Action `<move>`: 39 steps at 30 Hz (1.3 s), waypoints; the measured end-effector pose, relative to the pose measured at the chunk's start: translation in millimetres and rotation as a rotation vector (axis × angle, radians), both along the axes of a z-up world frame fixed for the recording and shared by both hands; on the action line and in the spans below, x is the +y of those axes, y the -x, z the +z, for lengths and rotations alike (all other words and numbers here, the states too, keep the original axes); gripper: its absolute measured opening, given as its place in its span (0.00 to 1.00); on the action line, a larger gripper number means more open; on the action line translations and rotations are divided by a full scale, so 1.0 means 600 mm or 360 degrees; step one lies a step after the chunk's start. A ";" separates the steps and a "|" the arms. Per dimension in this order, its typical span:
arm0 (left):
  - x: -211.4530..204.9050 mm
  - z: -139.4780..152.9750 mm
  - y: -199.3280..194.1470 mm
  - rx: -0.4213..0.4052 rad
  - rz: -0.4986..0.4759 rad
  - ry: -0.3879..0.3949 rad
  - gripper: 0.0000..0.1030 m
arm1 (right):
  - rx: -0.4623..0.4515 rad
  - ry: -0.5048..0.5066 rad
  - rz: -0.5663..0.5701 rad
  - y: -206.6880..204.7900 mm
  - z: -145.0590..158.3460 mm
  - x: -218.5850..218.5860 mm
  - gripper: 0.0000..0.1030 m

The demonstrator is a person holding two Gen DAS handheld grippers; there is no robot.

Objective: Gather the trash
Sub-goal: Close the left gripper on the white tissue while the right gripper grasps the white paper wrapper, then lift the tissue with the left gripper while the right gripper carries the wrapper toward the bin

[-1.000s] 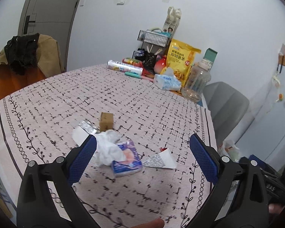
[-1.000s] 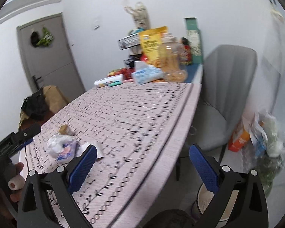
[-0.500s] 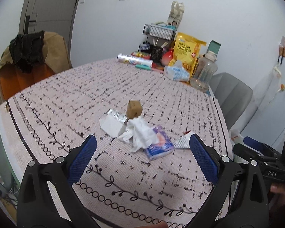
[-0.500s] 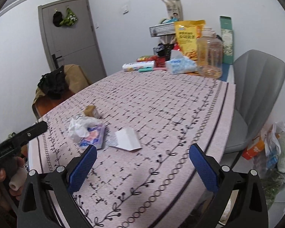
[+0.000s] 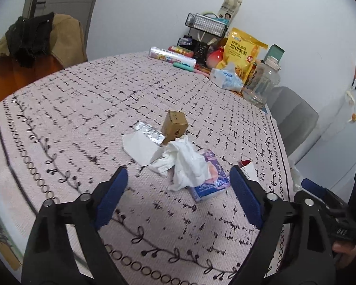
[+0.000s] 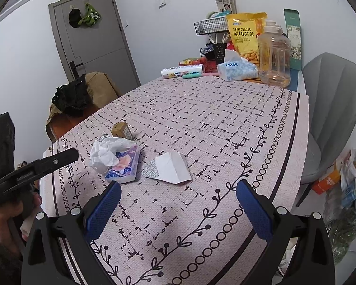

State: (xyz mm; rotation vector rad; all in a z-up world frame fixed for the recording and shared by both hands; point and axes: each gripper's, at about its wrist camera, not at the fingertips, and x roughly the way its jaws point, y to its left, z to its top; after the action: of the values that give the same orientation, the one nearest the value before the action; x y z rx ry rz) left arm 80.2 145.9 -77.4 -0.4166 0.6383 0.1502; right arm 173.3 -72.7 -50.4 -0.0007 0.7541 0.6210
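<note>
A heap of trash lies on the patterned tablecloth (image 5: 83, 109): a crumpled white tissue (image 5: 185, 163) on a purple tissue pack (image 5: 211, 182), a foil blister strip (image 5: 149, 133), a flat white paper (image 5: 140, 147) and a small brown box (image 5: 174, 124). My left gripper (image 5: 178, 190) hovers just short of the tissue, its jaws closing with the pads touching nothing. In the right wrist view the tissue (image 6: 106, 152), the pack (image 6: 125, 166) and a folded white paper (image 6: 170, 168) lie beyond my right gripper (image 6: 179, 201), which is open and empty.
The table's far end is crowded with a yellow snack bag (image 6: 245, 33), a clear jug (image 6: 274, 54), a tissue box (image 6: 237, 70) and a wire rack (image 5: 206, 25). A grey chair (image 6: 332, 99) stands to the right, with bags (image 6: 344, 178) on the floor. A clothes-draped chair (image 5: 35, 47) stands left.
The left gripper's fingers have drawn closer together, and the trash heap now sits higher and more centred between them. The right view swung left from the table edge onto the heap.
</note>
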 end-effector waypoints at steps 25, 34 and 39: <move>0.017 0.026 0.006 0.0007 0.0073 -0.0025 0.08 | 0.0155 0.0193 0.0205 -0.091 -0.055 0.111 0.80; 0.019 0.032 0.022 -0.0015 0.0096 -0.0012 0.08 | 0.0234 0.0149 0.0295 -0.094 -0.052 0.109 0.26; -0.005 0.042 0.017 -0.0037 0.0045 -0.0025 0.08 | 0.0208 0.0088 0.0302 -0.072 -0.030 0.085 0.25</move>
State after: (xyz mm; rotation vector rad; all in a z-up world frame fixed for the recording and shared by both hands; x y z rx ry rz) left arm 70.0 143.1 -52.0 -0.4116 0.6082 0.1766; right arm 216.7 -21.6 -68.4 -0.0840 0.9046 0.7861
